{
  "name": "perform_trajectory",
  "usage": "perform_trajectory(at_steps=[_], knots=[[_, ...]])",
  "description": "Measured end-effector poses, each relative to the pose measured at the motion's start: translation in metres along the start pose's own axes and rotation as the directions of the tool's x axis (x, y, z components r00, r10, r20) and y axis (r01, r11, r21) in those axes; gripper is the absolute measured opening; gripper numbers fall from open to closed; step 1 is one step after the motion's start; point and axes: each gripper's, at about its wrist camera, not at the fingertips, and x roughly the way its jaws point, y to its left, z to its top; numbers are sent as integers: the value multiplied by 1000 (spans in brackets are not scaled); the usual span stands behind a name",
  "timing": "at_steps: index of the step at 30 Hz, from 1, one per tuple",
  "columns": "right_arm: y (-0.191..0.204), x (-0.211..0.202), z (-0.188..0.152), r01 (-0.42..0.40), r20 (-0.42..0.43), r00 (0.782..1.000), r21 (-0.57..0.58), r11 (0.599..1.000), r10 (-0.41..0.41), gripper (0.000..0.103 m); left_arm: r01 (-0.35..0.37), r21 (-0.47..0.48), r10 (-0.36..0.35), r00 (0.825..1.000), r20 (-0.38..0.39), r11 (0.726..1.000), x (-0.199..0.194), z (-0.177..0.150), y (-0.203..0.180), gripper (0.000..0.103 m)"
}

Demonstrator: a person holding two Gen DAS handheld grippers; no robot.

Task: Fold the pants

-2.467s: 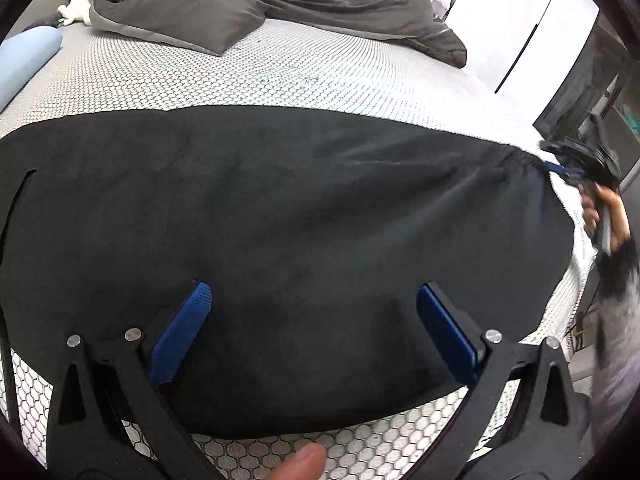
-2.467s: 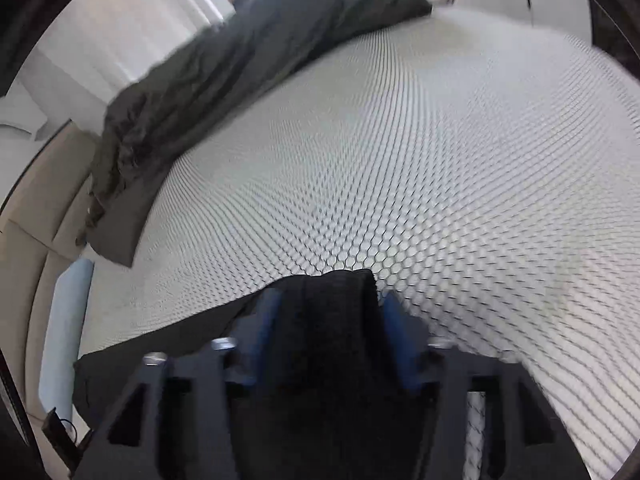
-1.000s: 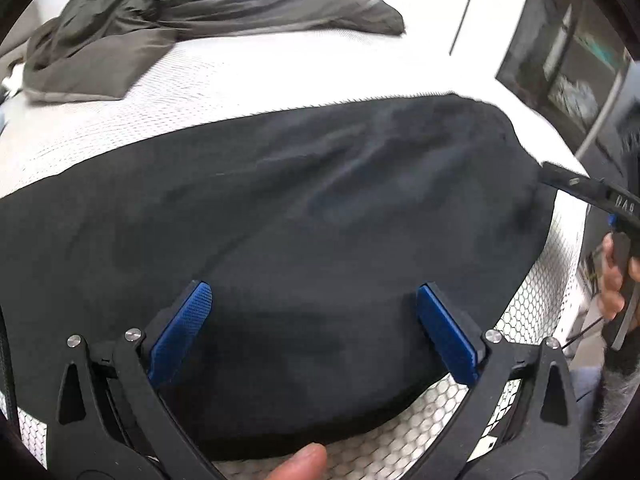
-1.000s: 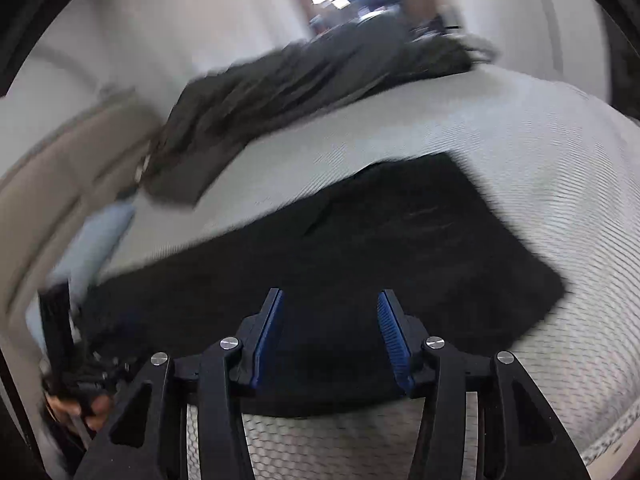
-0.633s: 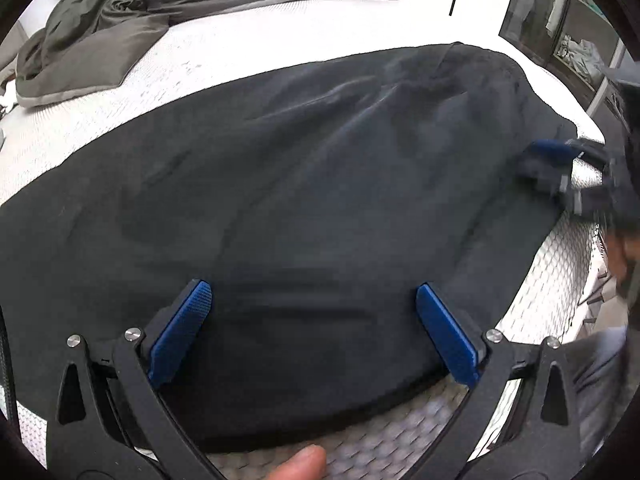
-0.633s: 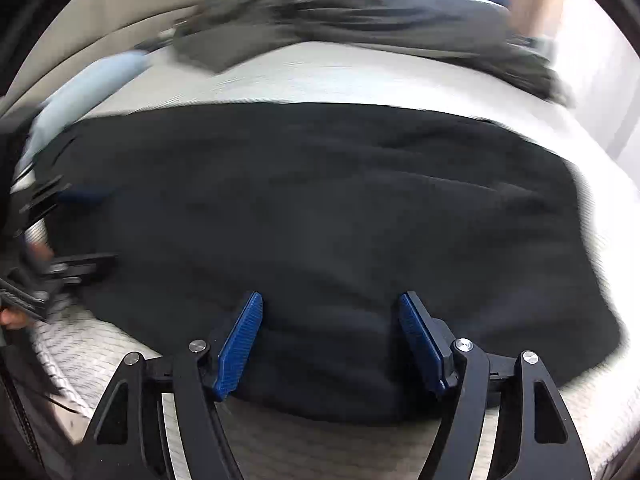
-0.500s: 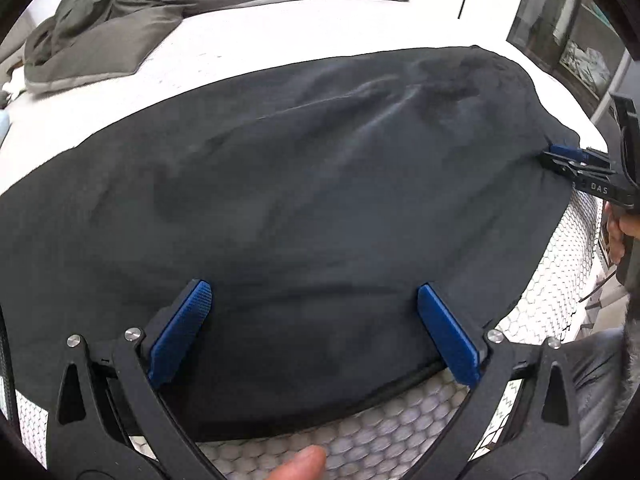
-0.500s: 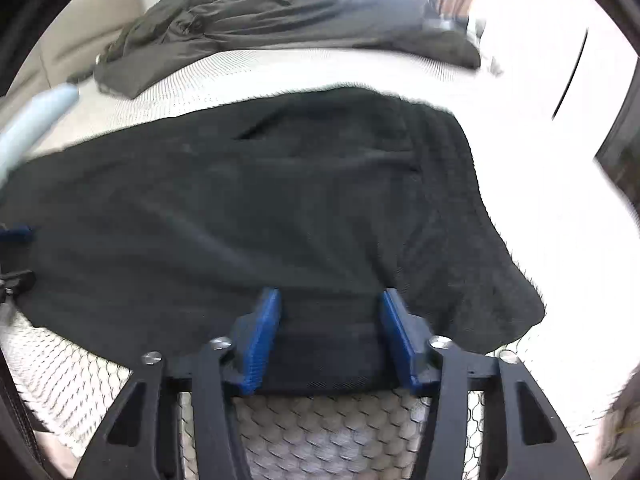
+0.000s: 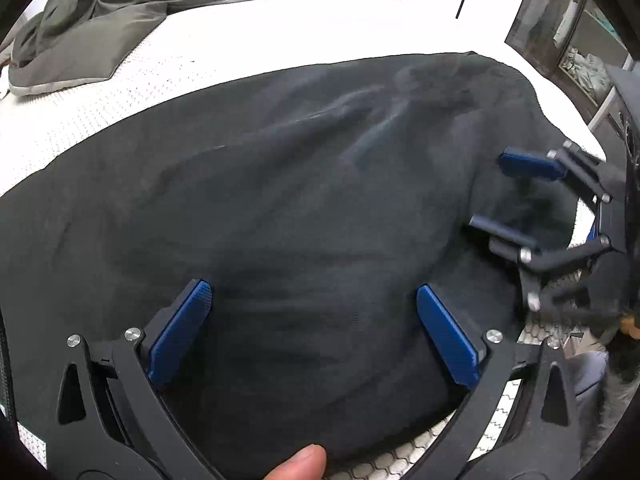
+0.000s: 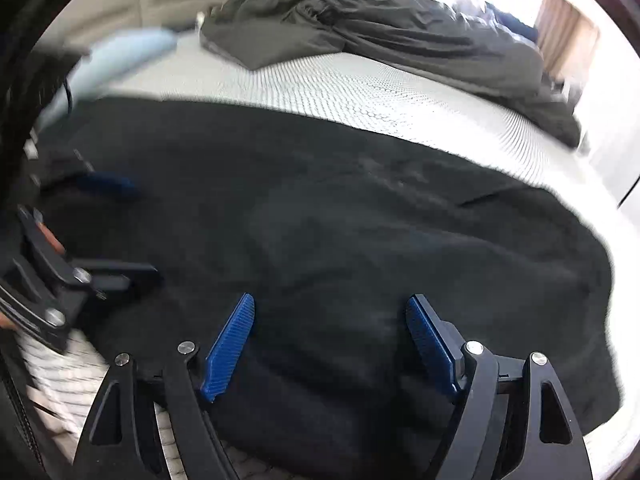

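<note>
Black pants [image 9: 280, 208] lie spread flat across a white honeycomb-patterned mattress [image 9: 192, 56]. They also fill the right wrist view [image 10: 340, 232]. My left gripper [image 9: 312, 304] is open and empty, its blue pads hovering over the near edge of the pants. My right gripper [image 10: 330, 320] is open and empty over the near edge of the pants. It shows at the right of the left wrist view [image 9: 508, 196], jaws apart over the fabric. My left gripper shows blurred at the left of the right wrist view [image 10: 128, 232].
A crumpled dark grey duvet [image 9: 140, 4] lies at the far side of the bed, also in the right wrist view [image 10: 400, 28]. A pale blue pillow [image 10: 120, 56] sits at the far left. Shelving [image 9: 576, 40] stands beyond the bed's right edge.
The right gripper, earlier shut on the pants' end, has let go and opened. It has swung in over the pants toward the left gripper. The pants now lie flat.
</note>
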Motion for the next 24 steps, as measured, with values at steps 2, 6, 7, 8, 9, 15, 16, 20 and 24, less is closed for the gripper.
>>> perform_trajectory(at_steps=[2,6,7,8,9,15,16,20,24], knots=[[-14,1,-8,124,-4,992,-11,992,-124,81,-6,17,6,1000,-1,1000,0,-2,1,102],[-71,12,-27,341,-101,939,155,927,-329,82,-13,6,14,1000,-2,1000,-2,-5,11,102],[-87,11,-35,369,-123,928,203,907,-351,82,-12,3,12,1000,-3,1000,-1,-5,11,102],[-107,12,-45,382,-146,924,276,882,-354,82,-13,3,13,1000,-6,1000,-2,-4,12,103],[-124,10,-53,368,-156,929,340,865,-334,82,-15,3,15,1000,-8,1000,-3,-7,14,103],[-126,-28,-53,271,-34,957,451,850,-287,81,-16,1,16,1000,-23,1000,-9,-1,12,102],[-116,-36,-46,212,11,970,449,868,-242,82,2,-5,-2,1000,-16,1000,-11,1,12,102],[-66,-14,-1,11,54,998,348,938,-32,82,103,-1,-103,995,9,995,-11,28,1,102],[-21,41,35,-20,-16,1000,198,980,23,82,39,44,-36,997,-74,998,15,55,-7,102]])
